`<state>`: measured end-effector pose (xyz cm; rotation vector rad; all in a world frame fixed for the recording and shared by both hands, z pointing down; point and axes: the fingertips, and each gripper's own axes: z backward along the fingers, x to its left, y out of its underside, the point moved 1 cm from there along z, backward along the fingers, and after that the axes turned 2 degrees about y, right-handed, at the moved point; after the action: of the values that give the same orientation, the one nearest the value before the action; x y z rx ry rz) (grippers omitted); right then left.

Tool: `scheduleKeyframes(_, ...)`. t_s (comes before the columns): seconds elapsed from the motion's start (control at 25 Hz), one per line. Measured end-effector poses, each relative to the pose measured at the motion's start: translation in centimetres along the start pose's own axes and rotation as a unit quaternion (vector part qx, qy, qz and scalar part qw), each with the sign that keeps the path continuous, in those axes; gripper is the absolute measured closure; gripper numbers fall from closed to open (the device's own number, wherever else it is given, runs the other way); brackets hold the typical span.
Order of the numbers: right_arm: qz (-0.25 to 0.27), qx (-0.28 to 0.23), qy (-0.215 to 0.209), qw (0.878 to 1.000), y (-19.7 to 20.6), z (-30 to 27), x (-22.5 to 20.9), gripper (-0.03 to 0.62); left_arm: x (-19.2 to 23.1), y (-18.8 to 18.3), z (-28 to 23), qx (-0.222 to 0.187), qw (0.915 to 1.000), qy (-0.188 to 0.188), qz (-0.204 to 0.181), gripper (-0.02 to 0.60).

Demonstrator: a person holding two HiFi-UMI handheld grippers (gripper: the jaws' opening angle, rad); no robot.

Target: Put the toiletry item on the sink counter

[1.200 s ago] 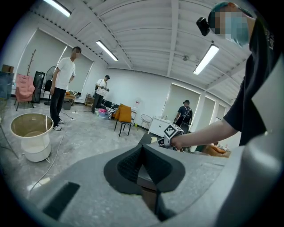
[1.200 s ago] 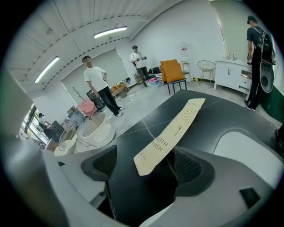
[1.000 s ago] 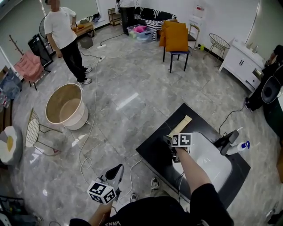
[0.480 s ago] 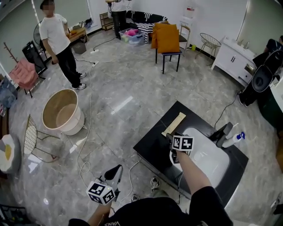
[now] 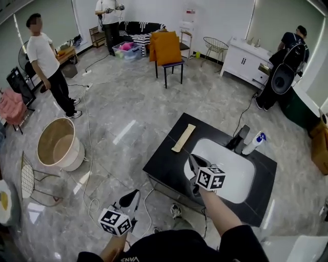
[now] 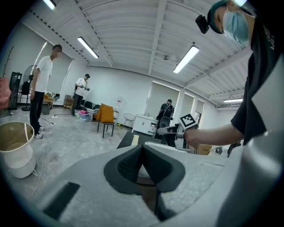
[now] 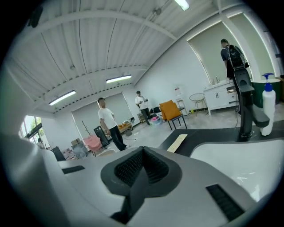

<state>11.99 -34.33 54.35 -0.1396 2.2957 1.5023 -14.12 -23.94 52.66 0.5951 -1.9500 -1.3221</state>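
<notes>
Head view shows right gripper (image 5: pixel 191 159), jaws together and empty, at frame centre by sink (image 5: pixel 230 158); left gripper (image 5: pixel 135 194), likewise closed, lower left.

Three people stand about: a white-shirted person (image 5: pixel 45 61) at ten o'clock, a second white-shirted person (image 5: pixel 108 15) at eleven, a dark-clothed person (image 5: pixel 287 61) at two. One black sink counter (image 5: pixel 164 164), one white blue-capped spray bottle (image 5: pixel 253 144), one pale flat strip (image 5: pixel 183 138), one round beige tub (image 5: pixel 74 156), two wire chairs (image 5: pixel 31 176) (image 5: pixel 215 45).
</notes>
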Motion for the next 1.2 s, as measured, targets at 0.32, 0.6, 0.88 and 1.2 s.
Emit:
scheduleKeyframes(0.32, 0.044, -0.055, 0.031, 0.997, 1.1, 9.4, 2.7, 0.595, -2.6, 0.2, 1.3, -0.002, 0.9988, 0.040, -0.026, 0.572)
scheduleKeyframes(0.6, 0.056, -0.077, 0.061, 0.994, 2.9, 16.1, 4.1, 0.595, -5.4, 0.6, 2.6, 0.001, 0.9960, 0.068, -0.058, 0.572)
scheduleKeyframes(0.88, 0.043, -0.085, 0.071, 0.993, 6.1, 20.7, 5.6, 0.595, -7.6, 2.3, 4.2, 0.007, 0.9935, 0.081, -0.080, 0.572)
scheduleKeyframes(1.2, 0.038, -0.074, 0.081, 0.993, 9.2, 23.2, 7.0, 0.595, -9.2, 3.6, 5.7, 0.011, 0.9909, 0.095, -0.094, 0.572)
